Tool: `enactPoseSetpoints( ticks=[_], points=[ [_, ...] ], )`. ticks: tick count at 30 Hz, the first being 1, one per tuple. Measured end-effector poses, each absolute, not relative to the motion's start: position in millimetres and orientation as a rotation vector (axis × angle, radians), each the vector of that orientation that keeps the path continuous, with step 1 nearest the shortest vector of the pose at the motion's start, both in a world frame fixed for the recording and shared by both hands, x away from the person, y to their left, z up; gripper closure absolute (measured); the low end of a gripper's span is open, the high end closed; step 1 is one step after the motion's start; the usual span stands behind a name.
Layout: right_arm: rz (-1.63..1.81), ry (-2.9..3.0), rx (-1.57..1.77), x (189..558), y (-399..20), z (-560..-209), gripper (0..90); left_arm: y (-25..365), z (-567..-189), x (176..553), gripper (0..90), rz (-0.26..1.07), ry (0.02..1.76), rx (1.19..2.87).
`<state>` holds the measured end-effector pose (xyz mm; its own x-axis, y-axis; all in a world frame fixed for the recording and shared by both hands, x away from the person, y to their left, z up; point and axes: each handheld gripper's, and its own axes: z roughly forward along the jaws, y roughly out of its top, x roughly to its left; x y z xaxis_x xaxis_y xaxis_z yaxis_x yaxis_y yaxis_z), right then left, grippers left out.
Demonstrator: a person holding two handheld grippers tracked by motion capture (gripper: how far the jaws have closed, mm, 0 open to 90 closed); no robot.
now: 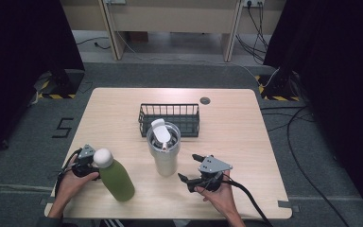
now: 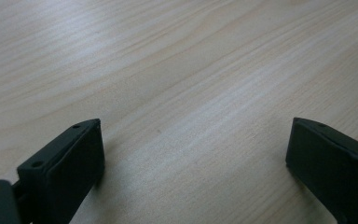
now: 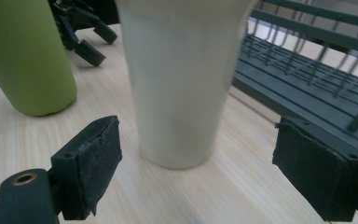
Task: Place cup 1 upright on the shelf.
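Right gripper view: your right gripper (image 3: 193, 172), jaws spread, faces the cup (image 3: 182, 79); the left gripper (image 2: 193, 163) is spread, empty. Likely approach; next, advance around the cup.

Bare table (image 1: 246, 127) lies open right of the tumbler (image 1: 164, 150), which stands just before the wire basket (image 1: 169, 117) and near the green bottle (image 1: 115, 176), leaving a narrow gap between the two.

Your left hand (image 1: 75, 177) holds the left gripper (image 2: 193, 154) low at the near left, its jaws spread wide with nothing between them. Your right hand (image 1: 217, 191) holds the right gripper (image 3: 196, 163) likewise wide apart, aimed forward and leftward.
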<state>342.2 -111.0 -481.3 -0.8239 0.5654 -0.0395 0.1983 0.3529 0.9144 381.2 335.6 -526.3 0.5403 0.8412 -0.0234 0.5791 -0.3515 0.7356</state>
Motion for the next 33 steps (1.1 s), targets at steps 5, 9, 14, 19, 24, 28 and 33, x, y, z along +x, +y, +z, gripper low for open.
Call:
enactPoseSetpoints(
  ticks=[5,9,14,19,24,28,33],
  points=[
    [1.485,2.267,0.628,343,-100,-480,15.0,336,-526,381,3.7,0.473,1.144,2.068],
    [1.492,2.256,0.625,347,-94,-483,14.9,336,-526,381,3.6,0.473,1.145,2.068],
    [1.507,2.244,0.626,355,-86,-489,14.9,336,-526,381,3.7,0.473,1.144,2.068],
    [1.524,2.236,0.627,361,-79,-493,15.0,336,-526,381,3.7,0.473,1.145,2.068],
    [1.54,2.235,0.597,368,-67,-494,14.0,336,-526,381,3.7,0.473,1.145,2.068],
    [1.529,2.224,0.602,372,-59,-495,13.1,336,-526,381,3.7,0.473,1.145,2.068],
    [1.556,2.22,0.598,376,-56,-497,11.3,336,-526,381,3.7,0.474,1.144,2.068]
  ],
)
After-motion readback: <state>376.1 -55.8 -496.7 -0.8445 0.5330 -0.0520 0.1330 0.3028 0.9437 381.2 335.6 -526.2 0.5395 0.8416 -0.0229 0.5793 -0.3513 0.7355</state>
